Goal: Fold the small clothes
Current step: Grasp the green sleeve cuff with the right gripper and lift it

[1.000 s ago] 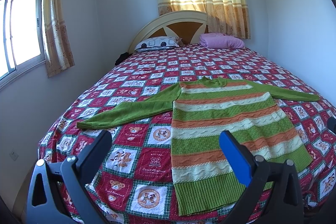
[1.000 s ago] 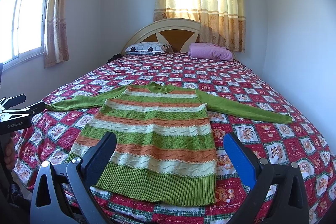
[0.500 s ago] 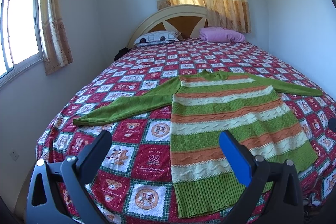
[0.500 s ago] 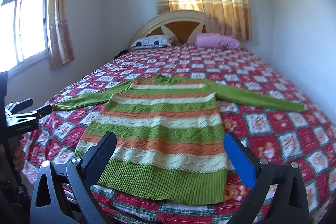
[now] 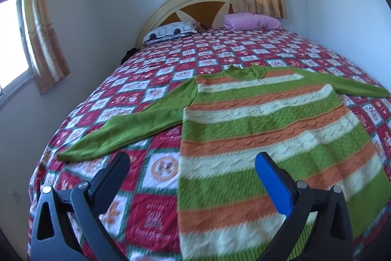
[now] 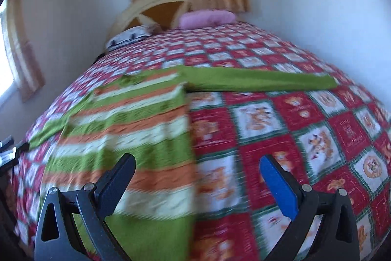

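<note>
A small knit sweater point(image 5: 264, 129) with green, orange and cream stripes lies flat on the bed, both green sleeves spread out. My left gripper point(image 5: 191, 163) is open just above its left edge, near the lower body, with the left sleeve point(image 5: 132, 131) stretching away to the left. In the right wrist view my right gripper point(image 6: 196, 165) is open over the sweater's point(image 6: 136, 133) right side edge, and the right sleeve point(image 6: 259, 82) runs across farther up. Neither gripper holds anything.
The bed has a red, white and green patchwork cover point(image 5: 161, 80) with bear prints. A patterned pillow point(image 5: 171, 32) and a pink pillow point(image 5: 251, 21) lie by the headboard point(image 5: 195, 6). Walls close in on both sides; a curtained window point(image 5: 14, 36) is at left.
Both grippers have moved forward and down toward the sweater. The right one has swung rightward to the garment's right edge. Both stay open.
</note>
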Demonstrator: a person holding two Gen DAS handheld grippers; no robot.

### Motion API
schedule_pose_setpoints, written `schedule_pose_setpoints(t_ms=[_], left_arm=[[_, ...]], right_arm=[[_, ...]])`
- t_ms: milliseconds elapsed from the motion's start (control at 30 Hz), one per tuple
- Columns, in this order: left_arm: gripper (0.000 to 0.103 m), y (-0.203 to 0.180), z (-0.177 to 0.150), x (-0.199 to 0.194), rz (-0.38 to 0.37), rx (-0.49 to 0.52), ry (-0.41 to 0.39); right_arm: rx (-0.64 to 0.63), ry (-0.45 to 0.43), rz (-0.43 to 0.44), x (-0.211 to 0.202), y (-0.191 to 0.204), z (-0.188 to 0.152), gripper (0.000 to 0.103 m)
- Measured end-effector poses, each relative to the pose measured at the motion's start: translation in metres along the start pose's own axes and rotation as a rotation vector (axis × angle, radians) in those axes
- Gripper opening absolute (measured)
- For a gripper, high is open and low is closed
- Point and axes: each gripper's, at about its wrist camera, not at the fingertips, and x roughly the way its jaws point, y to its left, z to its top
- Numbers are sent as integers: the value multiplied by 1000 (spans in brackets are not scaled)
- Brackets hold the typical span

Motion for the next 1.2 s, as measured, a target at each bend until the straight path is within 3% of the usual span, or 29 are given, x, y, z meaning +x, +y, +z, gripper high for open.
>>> schedule_pose_setpoints(t_ms=[200, 433, 567, 733, 867, 967, 1000, 1100, 1200], left_arm=[[103, -12, 19, 37, 24, 38, -4], [103, -22, 36, 76, 57, 58, -7], [103, -22, 45, 96, 87, 66, -6], [103, -17, 55, 120, 148, 56, 0], [103, -14, 53, 130, 146, 26, 31], [103, -16, 50, 132, 141, 25, 42], [103, -16, 50, 132, 136, 22, 45], [103, -15, 49, 129, 117, 9, 51], [103, -15, 50, 125, 97, 6, 50]], right_arm=[[182, 11, -72, 29, -79, 36, 101], [383, 58, -141, 64, -172, 77, 78], [476, 67, -206, 81, -220, 99, 76], [530, 75, -267, 108, -258, 117, 75], [545, 71, -260, 126, -274, 129, 69], [563, 91, -229, 142, -283, 134, 35], [565, 91, -221, 145, -284, 135, 18], [542, 65, -219, 144, -280, 141, 9], [501, 42, -228, 138, -271, 151, 8]])
